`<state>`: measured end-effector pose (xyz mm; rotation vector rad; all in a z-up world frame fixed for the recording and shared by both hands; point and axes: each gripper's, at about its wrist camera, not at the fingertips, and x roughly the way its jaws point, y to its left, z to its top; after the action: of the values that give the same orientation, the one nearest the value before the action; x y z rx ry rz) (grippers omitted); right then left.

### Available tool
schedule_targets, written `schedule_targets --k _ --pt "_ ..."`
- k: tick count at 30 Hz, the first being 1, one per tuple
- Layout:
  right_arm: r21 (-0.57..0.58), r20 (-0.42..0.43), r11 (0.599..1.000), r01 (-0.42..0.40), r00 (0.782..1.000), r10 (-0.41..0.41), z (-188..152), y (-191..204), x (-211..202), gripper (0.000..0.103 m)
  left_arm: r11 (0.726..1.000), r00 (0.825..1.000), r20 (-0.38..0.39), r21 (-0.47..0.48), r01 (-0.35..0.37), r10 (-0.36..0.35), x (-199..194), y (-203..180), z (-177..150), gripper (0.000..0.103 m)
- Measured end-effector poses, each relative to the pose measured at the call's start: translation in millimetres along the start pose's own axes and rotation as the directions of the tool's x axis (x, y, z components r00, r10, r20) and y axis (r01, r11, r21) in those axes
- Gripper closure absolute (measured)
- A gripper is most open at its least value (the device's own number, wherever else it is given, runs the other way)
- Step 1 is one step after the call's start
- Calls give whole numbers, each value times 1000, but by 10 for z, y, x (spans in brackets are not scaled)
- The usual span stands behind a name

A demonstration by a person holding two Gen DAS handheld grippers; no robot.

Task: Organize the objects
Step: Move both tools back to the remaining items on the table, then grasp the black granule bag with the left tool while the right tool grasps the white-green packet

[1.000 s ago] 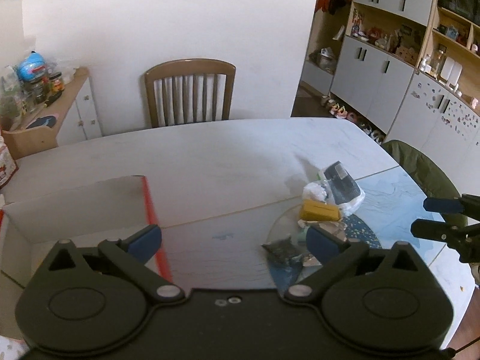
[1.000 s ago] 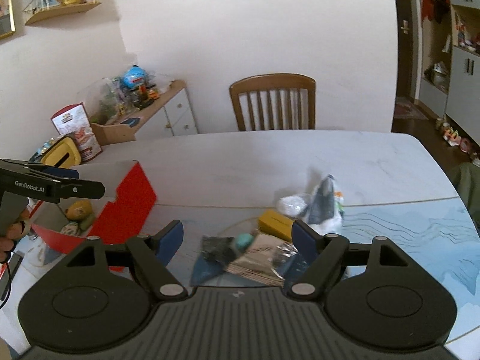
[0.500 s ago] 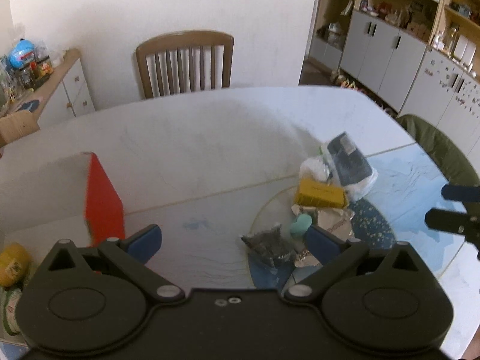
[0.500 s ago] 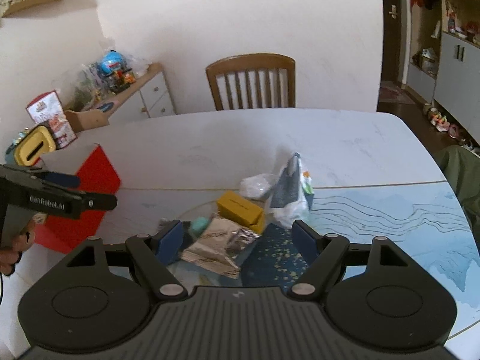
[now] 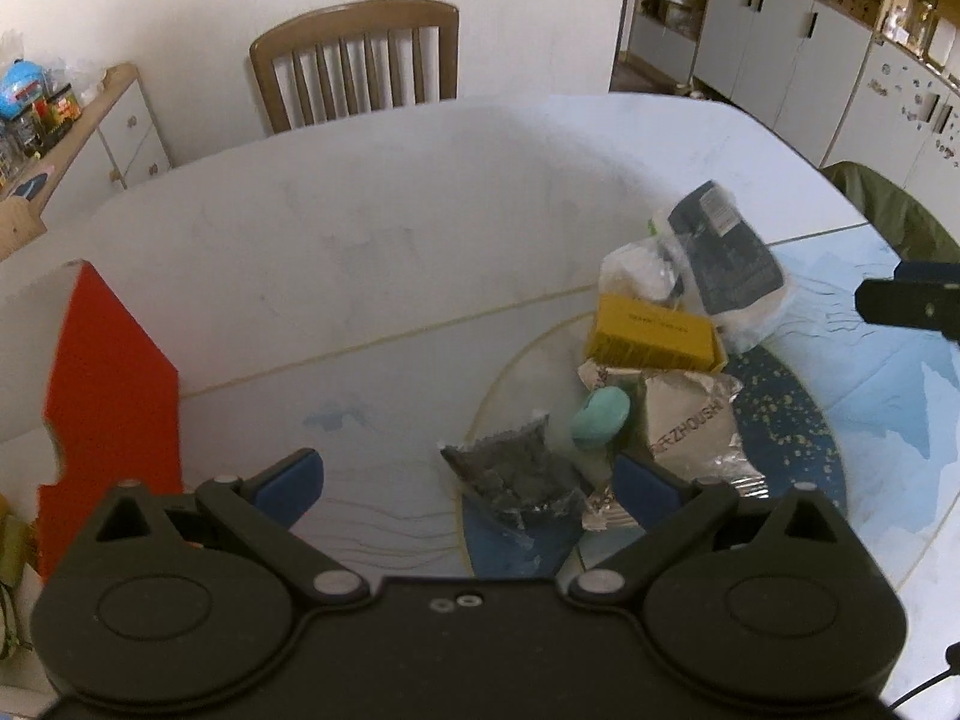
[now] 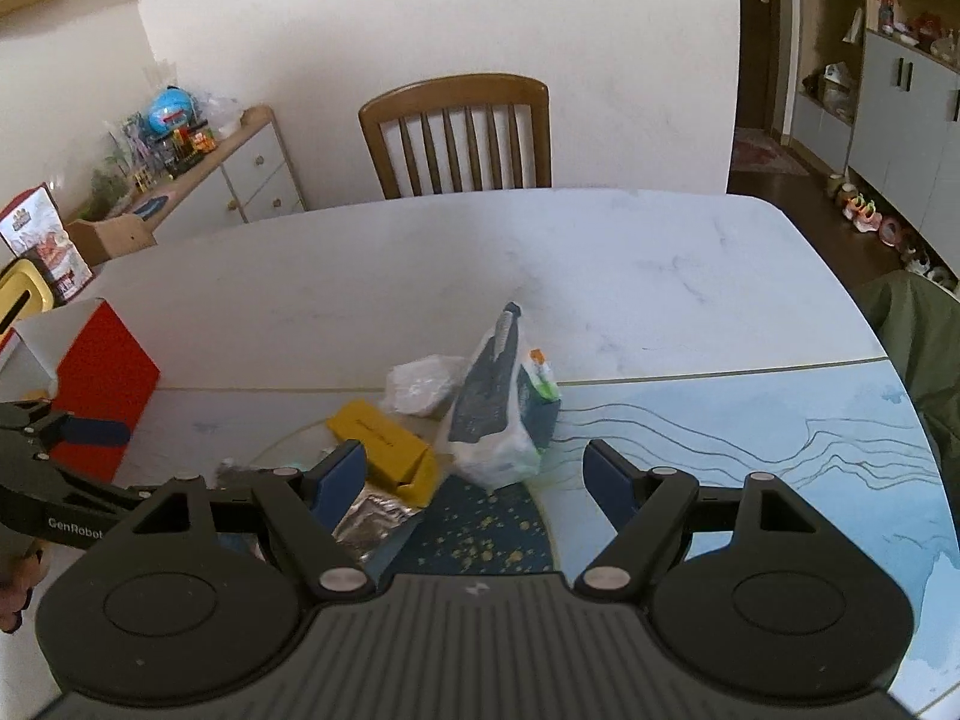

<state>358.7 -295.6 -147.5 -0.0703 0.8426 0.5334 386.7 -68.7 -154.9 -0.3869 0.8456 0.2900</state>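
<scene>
A pile of small items lies on the table: a yellow box (image 5: 655, 330), a teal oval piece (image 5: 600, 418), a silver foil pouch (image 5: 690, 420), a dark granule packet (image 5: 513, 474), a clear crumpled bag (image 5: 636, 270) and a dark-and-white plastic bag (image 5: 720, 252). My left gripper (image 5: 468, 480) is open, low over the dark packet, holding nothing. My right gripper (image 6: 477, 477) is open just before the plastic bag (image 6: 492, 402) and the yellow box (image 6: 384, 438), holding nothing. A red-and-white carton (image 5: 111, 384) stands at the left.
A wooden chair (image 6: 459, 132) stands at the table's far side. A low sideboard with clutter (image 6: 198, 168) is at the back left, cabinets (image 5: 798, 42) at the right. A green-covered seat (image 6: 918, 336) sits by the right table edge. The white tabletop (image 6: 480, 264) stretches behind the pile.
Both grippers have moved closer to the pile. The left view has swung right, away from the carton; the right gripper has shifted right, toward the plastic bag. Both stayed open.
</scene>
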Motion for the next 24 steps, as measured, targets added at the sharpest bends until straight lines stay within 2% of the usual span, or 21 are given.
schedule_targets --k 10,11,22,24 --pt "14 -32 1000 22 999 -22 165 -170 396 24 998 998 -47 -47 -33 31 295 -36 34 1" --pt "18 -34 1000 25 999 -25 185 -185 439 24 990 996 -38 -111 -84 80 314 -30 33 1" --pt "72 -89 997 29 996 -22 213 -253 942 24 980 994 -53 -171 -105 98 442 -22 -12 1" --pt "78 -87 997 25 996 -18 210 -250 990 28 980 994 -51 -169 -108 100 452 -32 -28 4"
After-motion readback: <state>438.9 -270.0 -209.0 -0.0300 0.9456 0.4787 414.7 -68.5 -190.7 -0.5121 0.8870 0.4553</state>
